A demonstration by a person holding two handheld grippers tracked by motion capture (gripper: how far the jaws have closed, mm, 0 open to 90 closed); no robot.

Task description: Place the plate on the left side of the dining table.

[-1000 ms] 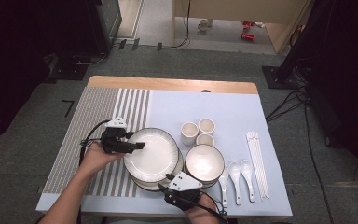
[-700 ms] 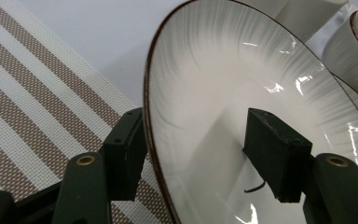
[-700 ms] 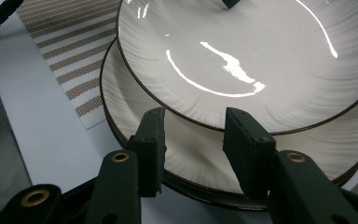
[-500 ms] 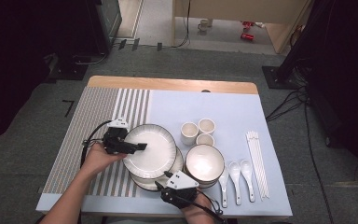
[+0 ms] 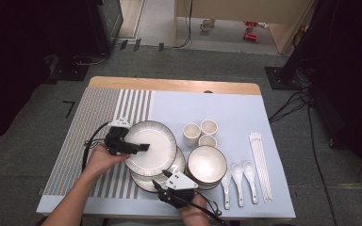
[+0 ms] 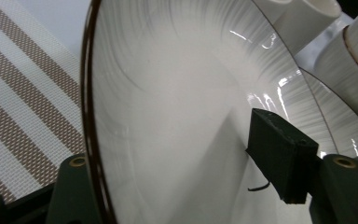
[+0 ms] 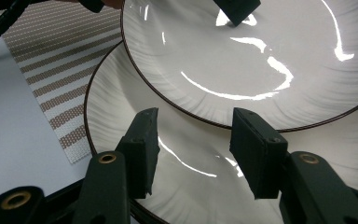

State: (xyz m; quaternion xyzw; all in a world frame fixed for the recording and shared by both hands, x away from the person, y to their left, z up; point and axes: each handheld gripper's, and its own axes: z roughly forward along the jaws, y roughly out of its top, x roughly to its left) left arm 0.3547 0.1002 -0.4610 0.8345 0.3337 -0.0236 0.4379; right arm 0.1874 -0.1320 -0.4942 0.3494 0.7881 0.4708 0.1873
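Left gripper (image 5: 139, 147) clamping top plate (image 5: 153, 141) rim, right gripper (image 7: 193, 149) open

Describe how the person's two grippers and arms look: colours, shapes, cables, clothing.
Both the left gripper and the right gripper are black, with blocky dark pads and brass-coloured screws. Each carries a grey three-cornered plate on top and trails a black cable. The forearms are bare, with no sleeves in sight.

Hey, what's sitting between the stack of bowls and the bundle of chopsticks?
Three white spoons lie side by side between the bowls and the chopsticks, seen in the high view.
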